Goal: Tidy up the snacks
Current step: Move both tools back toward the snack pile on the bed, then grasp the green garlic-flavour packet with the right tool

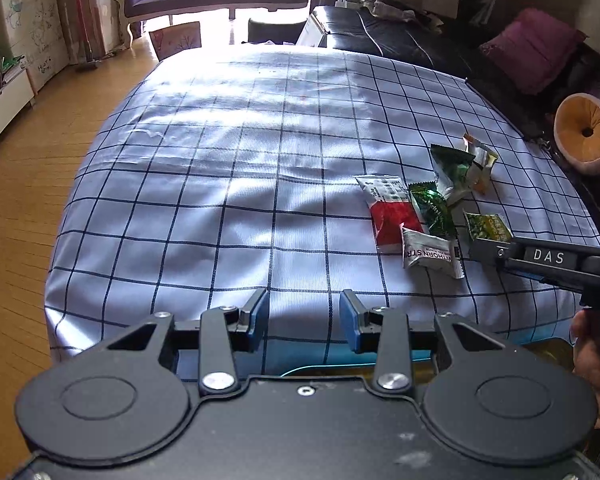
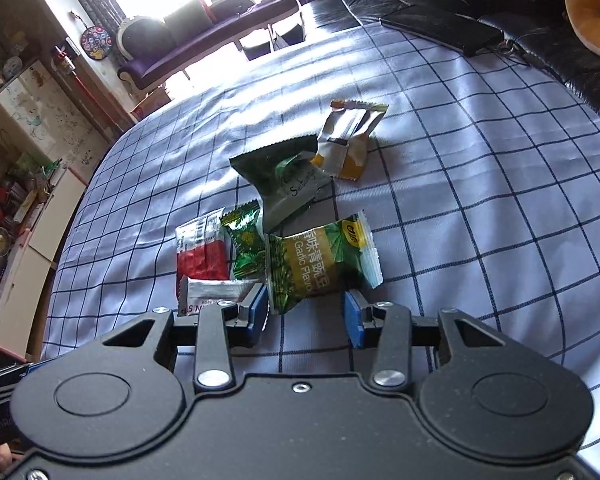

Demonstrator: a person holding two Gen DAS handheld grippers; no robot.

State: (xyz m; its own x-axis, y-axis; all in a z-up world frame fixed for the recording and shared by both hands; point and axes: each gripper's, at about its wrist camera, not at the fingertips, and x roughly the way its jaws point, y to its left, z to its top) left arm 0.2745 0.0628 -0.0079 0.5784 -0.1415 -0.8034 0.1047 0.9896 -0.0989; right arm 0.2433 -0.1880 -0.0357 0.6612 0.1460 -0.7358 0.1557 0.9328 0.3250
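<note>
Left wrist view: the left gripper (image 1: 304, 314) hovers above the near edge of the table (image 1: 220, 184), which is covered by a white cloth with a dark grid; its blue-padded jaws stand apart with nothing between them. To the right on the cloth lies a loose cluster of snack packets. From left to right: a red-and-white packet (image 1: 388, 212), a silver packet (image 1: 430, 254) overlapping its near corner, a glossy green packet (image 1: 432, 206) touching both, a dark green packet (image 1: 452, 160) farther back, and a crumpled silver-orange packet (image 1: 480, 158) just behind that. The right gripper (image 1: 480, 248) enters from the right edge, its tip at the garlic-flavour packet (image 1: 488, 226).

Right wrist view: the right gripper (image 2: 306, 314) has its jaws wide apart, and the garlic-flavour packet (image 2: 320, 260) lies just ahead of them, its near edge between the blue pads (image 2: 260, 312); whether either pad touches it cannot be told. The silver packet (image 2: 216, 290) lies beside the left pad.
</note>
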